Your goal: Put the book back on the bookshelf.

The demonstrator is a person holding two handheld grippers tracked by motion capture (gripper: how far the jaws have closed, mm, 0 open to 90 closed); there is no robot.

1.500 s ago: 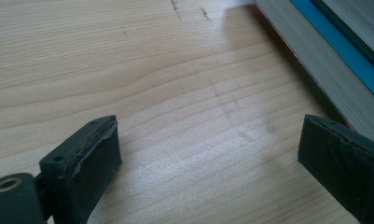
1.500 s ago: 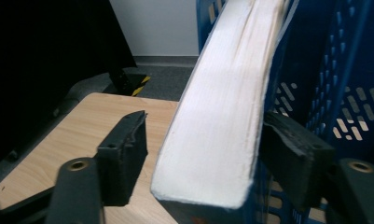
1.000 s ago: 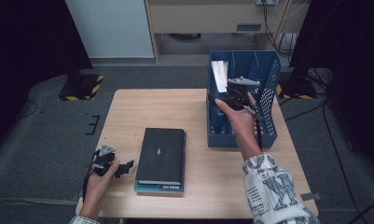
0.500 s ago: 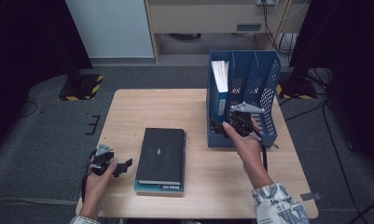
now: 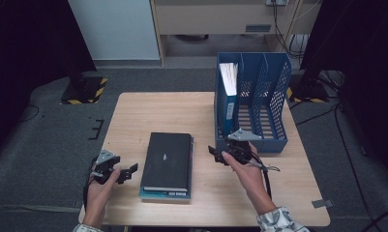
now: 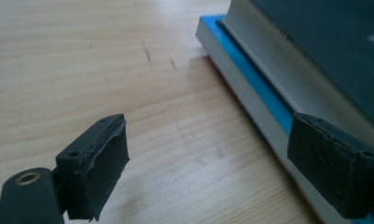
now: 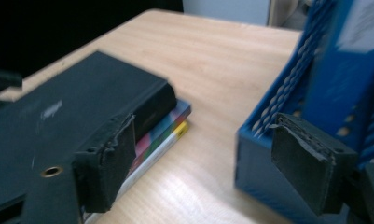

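Observation:
A black book (image 5: 166, 162) lies on top of a small stack in the middle of the wooden table (image 5: 148, 113); a blue-edged book (image 6: 254, 70) shows beneath it. My left gripper (image 5: 128, 173) rests low at the stack's left side, open, jaws pointing at the books. Its jaws have just been closing a little with only bare table between them (image 6: 212, 140). My right gripper (image 5: 216, 154) hovers between the stack and the front left corner of the blue file rack (image 5: 259, 96). It is open (image 7: 205, 140), and its jaws have also just been closing on nothing.
A blue binder (image 5: 229, 94) stands upright in the rack's left compartment; the other compartments look unfilled. A colourful book (image 7: 166, 128) sticks out under the black one. Dark floor surrounds the table, with cables at the right.
My right hand has come down from the rack's top toward me and now sits low in front of its front left corner. The left hand has hardly moved.

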